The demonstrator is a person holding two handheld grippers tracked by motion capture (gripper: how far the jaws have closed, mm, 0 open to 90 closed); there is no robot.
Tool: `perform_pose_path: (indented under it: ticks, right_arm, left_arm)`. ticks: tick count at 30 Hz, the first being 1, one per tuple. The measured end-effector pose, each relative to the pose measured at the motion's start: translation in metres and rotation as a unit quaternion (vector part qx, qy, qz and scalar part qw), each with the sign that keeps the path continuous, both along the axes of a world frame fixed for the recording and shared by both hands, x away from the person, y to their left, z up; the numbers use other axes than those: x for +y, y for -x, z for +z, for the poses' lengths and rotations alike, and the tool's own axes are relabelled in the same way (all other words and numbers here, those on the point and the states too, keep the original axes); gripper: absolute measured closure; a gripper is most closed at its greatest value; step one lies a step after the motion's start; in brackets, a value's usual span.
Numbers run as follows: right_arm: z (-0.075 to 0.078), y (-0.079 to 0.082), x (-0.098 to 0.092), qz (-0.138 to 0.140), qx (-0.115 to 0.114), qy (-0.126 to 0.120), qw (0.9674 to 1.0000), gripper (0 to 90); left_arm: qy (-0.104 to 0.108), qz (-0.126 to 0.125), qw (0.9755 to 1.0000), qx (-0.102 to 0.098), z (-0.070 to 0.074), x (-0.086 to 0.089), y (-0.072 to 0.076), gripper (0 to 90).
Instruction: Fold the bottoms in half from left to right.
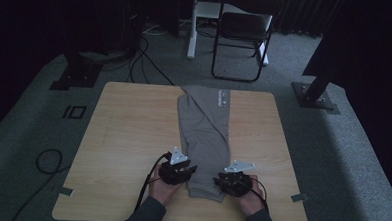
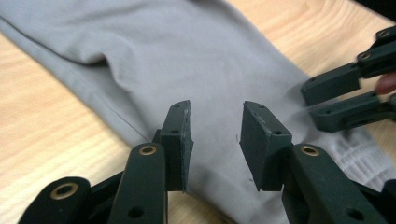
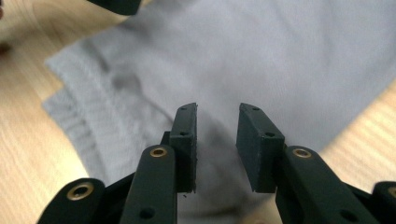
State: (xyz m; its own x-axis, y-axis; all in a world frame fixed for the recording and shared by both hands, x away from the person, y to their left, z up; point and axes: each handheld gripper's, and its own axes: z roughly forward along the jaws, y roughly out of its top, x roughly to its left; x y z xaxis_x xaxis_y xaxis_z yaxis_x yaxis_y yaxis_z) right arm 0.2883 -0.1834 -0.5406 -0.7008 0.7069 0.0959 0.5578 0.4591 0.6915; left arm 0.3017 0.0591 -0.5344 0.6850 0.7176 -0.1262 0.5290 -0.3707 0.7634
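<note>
A grey folded garment (image 1: 205, 131) lies lengthwise on the wooden table (image 1: 127, 137), its ribbed hem (image 3: 79, 102) toward the near edge. My left gripper (image 1: 190, 170) is at the garment's near left edge. In the left gripper view its jaws (image 2: 215, 126) stand apart just above the grey cloth (image 2: 187, 60), with nothing pinched. My right gripper (image 1: 218, 180) is at the near right edge. Its jaws (image 3: 216, 126) are also apart over the cloth (image 3: 280, 60), close to the hem, and its black fingers (image 2: 345, 98) show at the right of the left gripper view.
Bare wood lies left and right of the garment. Beyond the table a folding chair (image 1: 242, 32) stands on grey carpet. Two stand bases (image 1: 75, 75) (image 1: 314, 95) flank the far corners. A cable loop (image 1: 49, 159) lies on the floor at left.
</note>
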Motion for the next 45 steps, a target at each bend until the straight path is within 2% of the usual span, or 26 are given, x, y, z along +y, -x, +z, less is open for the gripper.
perform_pose_path:
  ticks: [6, 8, 11, 13, 16, 20, 22, 23, 25, 29, 31, 38, 45]
  right_arm:
    - [-0.004, 0.004, -0.005, -0.001, 0.008, 0.002, 1.0, 66.6]
    - [-0.004, 0.004, -0.007, -0.005, 0.013, -0.001, 0.9999, 66.3]
    - [-0.002, 0.001, -0.007, -0.012, 0.004, -0.001, 0.9999, 62.2]
    - [-0.001, -0.005, -0.007, -0.021, -0.006, -0.004, 0.9997, 59.5]
    - [0.002, -0.019, -0.006, -0.039, -0.017, -0.006, 0.9991, 56.0]
    - [0.003, -0.041, 0.001, -0.054, -0.042, 0.003, 0.9977, 52.6]
    - [0.0, -0.05, 0.006, -0.06, -0.048, 0.014, 0.9969, 51.1]
    - [-0.002, -0.054, 0.008, -0.063, -0.048, 0.019, 0.9967, 50.1]
    - [-0.008, -0.056, 0.009, -0.063, -0.04, 0.028, 0.9968, 48.0]
    - [-0.011, -0.048, 0.006, -0.058, -0.043, 0.026, 0.9971, 47.8]
    - [-0.011, -0.042, 0.006, -0.058, -0.045, 0.025, 0.997, 47.9]
    - [-0.012, -0.016, 0.002, -0.053, -0.046, 0.022, 0.9973, 48.0]
    - [-0.011, 0.006, -0.002, -0.045, -0.04, 0.021, 0.998, 48.0]
  left_arm:
    - [-0.015, -0.029, 0.9993, 0.021, -0.016, -0.013, 0.017, 63.5]
    - [-0.012, -0.037, 0.9991, 0.017, -0.02, -0.016, 0.023, 63.2]
    - [-0.013, -0.042, 0.9989, 0.016, -0.017, -0.017, 0.022, 63.7]
    - [-0.01, -0.032, 0.9994, 0.005, -0.013, -0.014, 0.016, 63.3]
    - [-0.006, -0.002, 0.9999, -0.01, -0.004, -0.007, -0.003, 62.5]
    - [-0.019, 0.033, 0.9993, 0.0, -0.007, -0.003, -0.033, 62.5]
    - [-0.029, 0.037, 0.9989, 0.011, -0.014, -0.004, -0.039, 62.8]
    - [-0.032, 0.033, 0.9989, 0.009, -0.017, -0.005, -0.039, 62.9]
    - [-0.031, 0.029, 0.9991, 0.002, -0.018, -0.005, -0.034, 62.9]
    - [-0.019, 0.032, 0.9993, 0.006, -0.02, -0.002, -0.023, 66.8]
    - [-0.016, 0.024, 0.9996, 0.005, -0.021, -0.003, -0.015, 70.4]
    - [-0.004, 0.028, 0.9995, 0.012, -0.022, -0.003, 0.014, 70.3]
    - [-0.016, 0.022, 0.9996, 0.0, -0.023, -0.009, 0.045, 70.3]
